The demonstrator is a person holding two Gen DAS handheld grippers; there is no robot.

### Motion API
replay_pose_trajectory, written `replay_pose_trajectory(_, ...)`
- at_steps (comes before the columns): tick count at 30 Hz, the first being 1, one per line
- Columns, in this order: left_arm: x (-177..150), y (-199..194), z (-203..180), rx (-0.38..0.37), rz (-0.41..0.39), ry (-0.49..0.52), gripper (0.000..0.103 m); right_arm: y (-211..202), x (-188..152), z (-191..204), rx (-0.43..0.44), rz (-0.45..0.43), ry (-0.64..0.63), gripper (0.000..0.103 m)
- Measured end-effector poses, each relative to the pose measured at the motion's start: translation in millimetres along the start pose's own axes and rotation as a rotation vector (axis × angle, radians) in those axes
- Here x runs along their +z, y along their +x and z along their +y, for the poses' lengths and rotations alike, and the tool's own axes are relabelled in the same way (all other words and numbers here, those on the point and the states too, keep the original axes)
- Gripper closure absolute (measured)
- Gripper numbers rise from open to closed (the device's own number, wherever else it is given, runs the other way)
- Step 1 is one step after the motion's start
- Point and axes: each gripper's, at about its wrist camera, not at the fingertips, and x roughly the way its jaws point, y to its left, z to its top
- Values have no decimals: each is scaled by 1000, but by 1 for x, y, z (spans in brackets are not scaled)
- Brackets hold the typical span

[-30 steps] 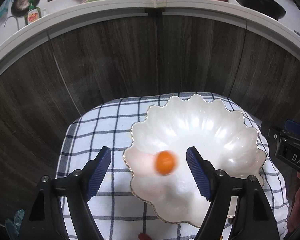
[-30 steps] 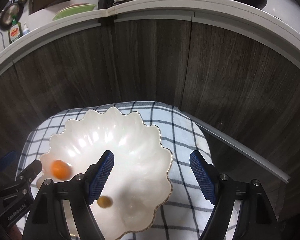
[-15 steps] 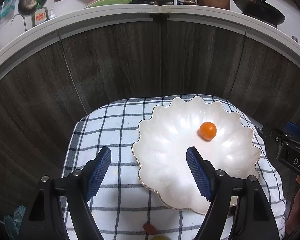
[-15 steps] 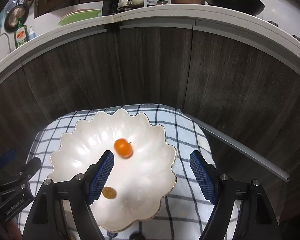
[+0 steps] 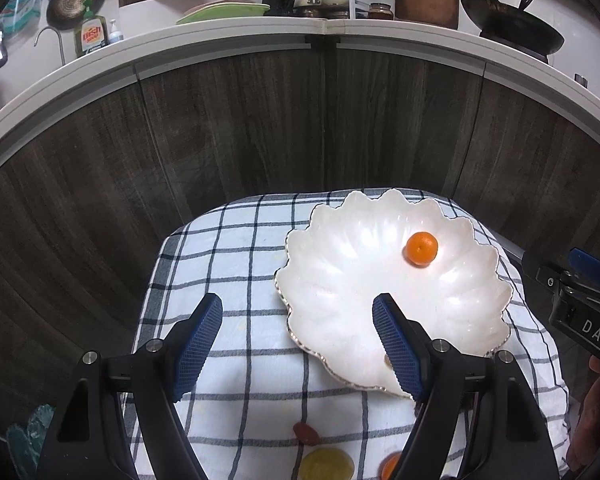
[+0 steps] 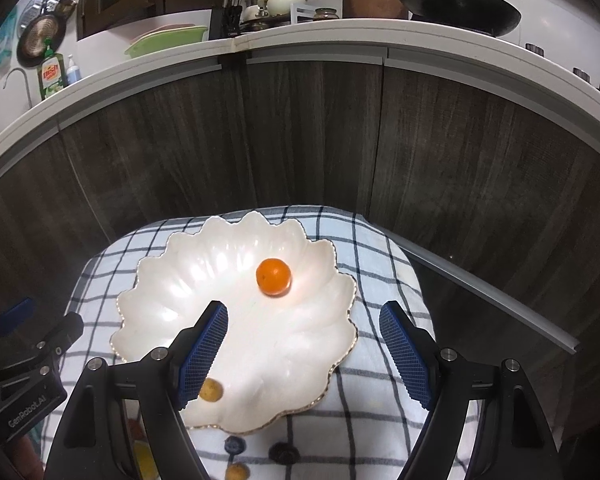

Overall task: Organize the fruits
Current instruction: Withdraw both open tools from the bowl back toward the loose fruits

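Kitchen cabinets back a checked cloth [image 5: 236, 264] bearing a scalloped white dish [image 5: 340, 280], where a small orange fruit [image 6: 273, 276] and a yellowish fruit [image 6: 211, 390] lie. More fruits [image 5: 326, 464] wait on the cloth below both grippers. Next pick, I judge: drop low, straddle one fruit, close gently. Left gripper [image 5: 296, 344] and right gripper [image 6: 302, 354] tilt downward, jaws apart, holding nothing.
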Motion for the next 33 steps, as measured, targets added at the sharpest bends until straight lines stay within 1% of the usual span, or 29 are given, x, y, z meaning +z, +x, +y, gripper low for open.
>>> replay_pose_trajectory(9, -15, -16, 6, 1, -4, 1, 26, -14, -14, 6, 12, -6, -11, 24)
replay_pose_trajectory(17, -29, -26, 9, -5, -3, 0, 26, -21, -28, 8, 22, 6, -12, 24)
replay_pose_trajectory(22, -39, -31, 9, 7, -19, -1, 26, -26, -39, 10, 27, 9, -16, 24)
replay_pose_trajectory(33, -66, -40, 8, -12, -10, 16, 26, -34, -64, 12, 25, 15, -42, 24)
